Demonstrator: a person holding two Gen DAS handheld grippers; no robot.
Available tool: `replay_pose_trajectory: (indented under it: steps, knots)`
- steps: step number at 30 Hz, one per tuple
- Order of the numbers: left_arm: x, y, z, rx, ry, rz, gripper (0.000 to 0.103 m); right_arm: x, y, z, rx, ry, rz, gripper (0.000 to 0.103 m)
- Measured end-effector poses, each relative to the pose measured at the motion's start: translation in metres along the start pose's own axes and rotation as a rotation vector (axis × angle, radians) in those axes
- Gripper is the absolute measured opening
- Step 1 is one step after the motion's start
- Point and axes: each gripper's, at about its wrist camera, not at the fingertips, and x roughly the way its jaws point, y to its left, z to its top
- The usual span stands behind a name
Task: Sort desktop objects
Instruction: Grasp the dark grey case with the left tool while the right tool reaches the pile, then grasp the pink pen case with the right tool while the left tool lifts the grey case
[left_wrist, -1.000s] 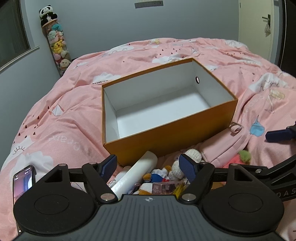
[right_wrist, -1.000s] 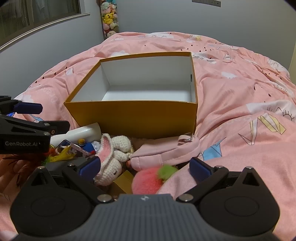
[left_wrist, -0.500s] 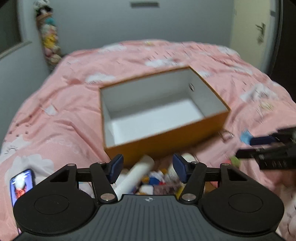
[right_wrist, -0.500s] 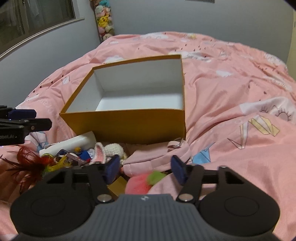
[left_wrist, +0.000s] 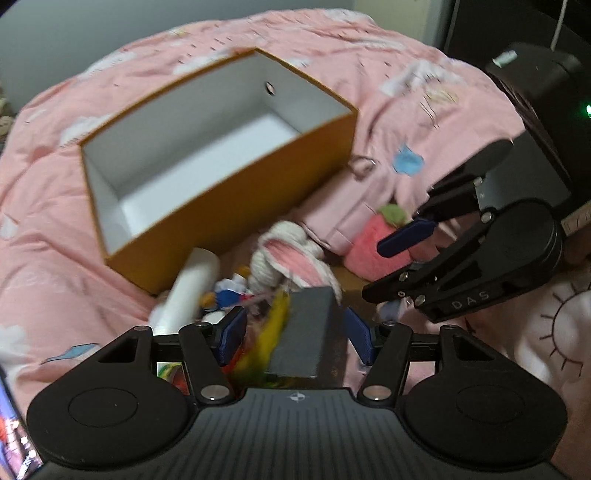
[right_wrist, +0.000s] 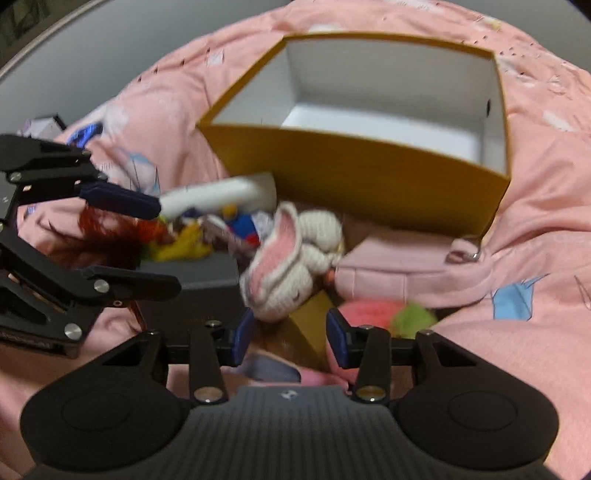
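- The orange box (left_wrist: 236, 206), open and empty, sits on the pink bedspread (left_wrist: 51, 229).
- Just in front of it lies a heap: a white tube (left_wrist: 188, 291), a crocheted bunny (right_wrist: 291, 266), a strawberry plush (left_wrist: 373, 247) and a dark grey box (left_wrist: 306, 332).
- The left gripper (left_wrist: 293, 334) has its jaws apart on either side of the dark grey box, not touching it.
- The right gripper (right_wrist: 290, 338) has just been closing its jaws; they stand apart, with nothing gripped.

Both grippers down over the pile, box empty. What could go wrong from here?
1. The left gripper straddles the dark grey box, but yellow feathers crowd one pad, so it may snag them too.
2. The right gripper hangs close by, over the gold box, so the two may collide.
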Motion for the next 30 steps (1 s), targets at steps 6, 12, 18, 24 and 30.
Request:
replay_pose_trajectory:
  steps: [6, 12, 18, 24, 30]
  knots:
    - [0.018, 0.007, 0.001, 0.019, 0.048, -0.041, 0.070, 0.008, -0.004, -0.007, -0.102, 0.092, 0.022, 0.043]
    - [0.033, 0.009, 0.001, 0.013, 0.097, -0.100, 0.064, 0.011, -0.006, -0.008, -0.192, 0.137, 0.076, 0.043]
    - [0.021, -0.007, 0.002, 0.088, 0.044, -0.146, 0.064, 0.000, -0.008, -0.008, -0.252, 0.174, 0.159, 0.043]
    - [0.033, -0.008, 0.005, 0.092, 0.100, -0.162, 0.058, 0.011, 0.003, -0.009, -0.363, 0.237, 0.158, 0.043]
    - [0.043, -0.010, 0.006, 0.073, 0.135, -0.168, 0.050, 0.039, 0.013, -0.007, -0.534, 0.281, 0.155, 0.053]
